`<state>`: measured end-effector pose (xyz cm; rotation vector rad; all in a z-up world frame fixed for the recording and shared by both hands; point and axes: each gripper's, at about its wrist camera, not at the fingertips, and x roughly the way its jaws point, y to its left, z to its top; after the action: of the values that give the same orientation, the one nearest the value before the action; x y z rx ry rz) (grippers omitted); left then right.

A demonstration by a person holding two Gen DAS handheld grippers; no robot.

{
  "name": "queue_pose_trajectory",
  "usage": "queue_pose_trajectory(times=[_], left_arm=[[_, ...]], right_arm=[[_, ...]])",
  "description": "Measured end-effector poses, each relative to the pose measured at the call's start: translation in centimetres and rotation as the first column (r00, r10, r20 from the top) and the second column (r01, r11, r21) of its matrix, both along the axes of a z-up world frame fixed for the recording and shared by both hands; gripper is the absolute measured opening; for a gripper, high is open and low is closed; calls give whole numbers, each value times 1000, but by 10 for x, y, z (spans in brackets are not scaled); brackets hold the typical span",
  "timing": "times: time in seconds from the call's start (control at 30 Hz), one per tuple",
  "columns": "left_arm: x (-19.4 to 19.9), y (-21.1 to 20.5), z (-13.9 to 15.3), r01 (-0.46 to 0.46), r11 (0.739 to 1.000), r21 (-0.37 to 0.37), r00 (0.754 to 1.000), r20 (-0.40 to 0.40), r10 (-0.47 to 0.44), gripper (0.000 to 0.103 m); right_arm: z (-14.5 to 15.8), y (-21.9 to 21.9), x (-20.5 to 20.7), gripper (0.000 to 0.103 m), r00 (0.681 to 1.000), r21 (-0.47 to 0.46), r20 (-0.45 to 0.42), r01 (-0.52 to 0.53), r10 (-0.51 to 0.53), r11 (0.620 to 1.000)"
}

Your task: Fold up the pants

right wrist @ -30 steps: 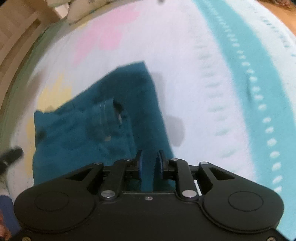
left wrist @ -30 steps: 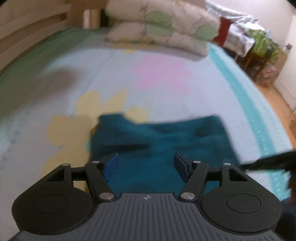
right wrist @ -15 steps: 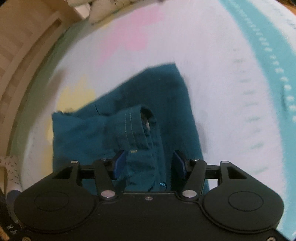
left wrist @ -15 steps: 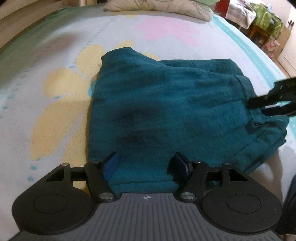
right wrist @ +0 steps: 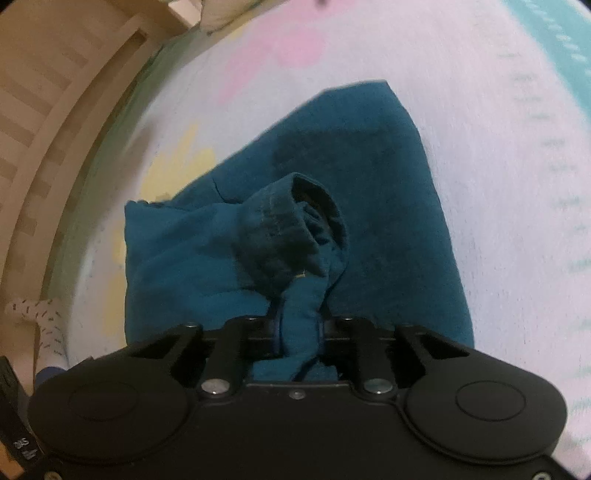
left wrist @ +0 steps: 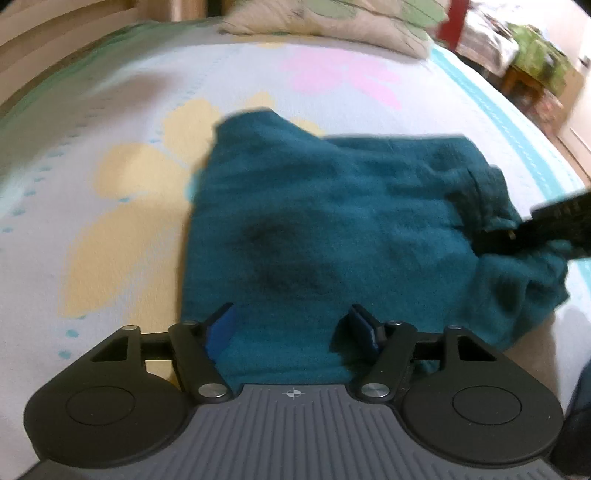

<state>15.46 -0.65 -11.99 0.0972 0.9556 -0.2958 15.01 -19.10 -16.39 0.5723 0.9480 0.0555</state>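
Here, setting: we see a bed (left wrist: 110, 110) with a pale sheet printed with yellow and pink flowers; a pillow (left wrist: 325, 18) lies at the top of the left wrist view.
Pants: the teal pants (left wrist: 314, 221) lie already folded into a rough block at the middle of both views, flat on the bed.
Left claw: our left claw (left wrist: 291, 332), at the lower middle of its view, stands wide with its jaws closing slightly; the near edge of the pants lies between the blue pads, which do not press on it.
Right claw: our right claw (right wrist: 297, 332), at the lower middle of its view, is closing on a bunched ridge of cloth near the waistband (right wrist: 284, 221), and its pads already pinch that fold.
Handling: we judge the fabric soft, light and limp; it will sag and drag rather than hold shape, and thick seams grip best.
Where to hold: we would take the near edge at the left and the hemmed band at the right.
Containers: none in view that we can tell.
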Motion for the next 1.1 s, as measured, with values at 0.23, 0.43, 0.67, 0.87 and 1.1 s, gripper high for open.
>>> queue_pose_trajectory(times=[0.23,0.43,0.67,0.87,1.1], left_arm=[[9,8,37,-39,999,-24,996,85,41,62],[30,-7,16,-34,999,34,999,-11,34,61],[23,-1,-5,11,997,71,998,-60,-7,64],[15,10,-7,-5,1000,30,998,-70,7,65],[5,9,-8,-14,999,37,998,-55,16,66]], right_arm=[[74,15,-15,21,978,-243,202,1,50,970],[23,-22,10,40,998,-210,12,64,-62,976],[12,-27,-5,55,990,-208,-29,127,-136,970],[3,-26,-15,61,982,-193,-76,156,-173,969],[2,-27,-24,63,976,-151,-103,174,-191,973]])
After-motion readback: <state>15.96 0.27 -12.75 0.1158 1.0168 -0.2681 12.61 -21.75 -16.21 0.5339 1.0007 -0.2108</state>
